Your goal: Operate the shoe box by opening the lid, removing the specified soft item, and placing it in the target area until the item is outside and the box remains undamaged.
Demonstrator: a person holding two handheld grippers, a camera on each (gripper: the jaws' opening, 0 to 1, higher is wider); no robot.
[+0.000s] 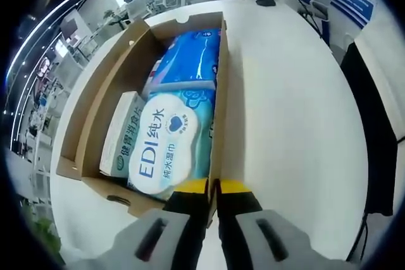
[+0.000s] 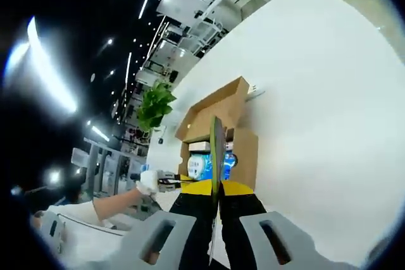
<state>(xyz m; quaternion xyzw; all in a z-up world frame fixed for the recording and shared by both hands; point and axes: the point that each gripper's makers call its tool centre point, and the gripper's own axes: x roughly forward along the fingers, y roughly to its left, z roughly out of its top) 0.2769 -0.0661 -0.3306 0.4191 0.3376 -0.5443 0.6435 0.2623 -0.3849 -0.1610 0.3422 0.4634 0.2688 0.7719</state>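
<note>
- Holding open: shoe box (image 1: 95,131), brown cardboard, resting on white surface (image 1: 297,112); lid already raised, interior exposed.
- Left tongs (image 1: 213,186): jaws narrowed onto the box's right-hand side wall (image 1: 217,105), yellow tips either side of the card edge, pinching it.
- Right tongs (image 2: 215,186): jaws closed on a thin upright cardboard panel (image 2: 217,150), edge-on in the right gripper view; judged to be the lid or a flap.
- Soft item: wet-wipes pack (image 1: 171,147), white and blue, lying inside the box near the left tongs, on top; beside it a flat white carton (image 1: 120,134); behind it a blue packet (image 1: 193,58).
- Person's gloved hand (image 2: 147,181) at the box's far side in the right gripper view.
- Handling advice: keep pinch pressure light on the card to avoid creasing; one tongs should steady the box while the other releases, reaches in from above and grips the pack by its edge; lift straight up, clear of the walls.
</note>
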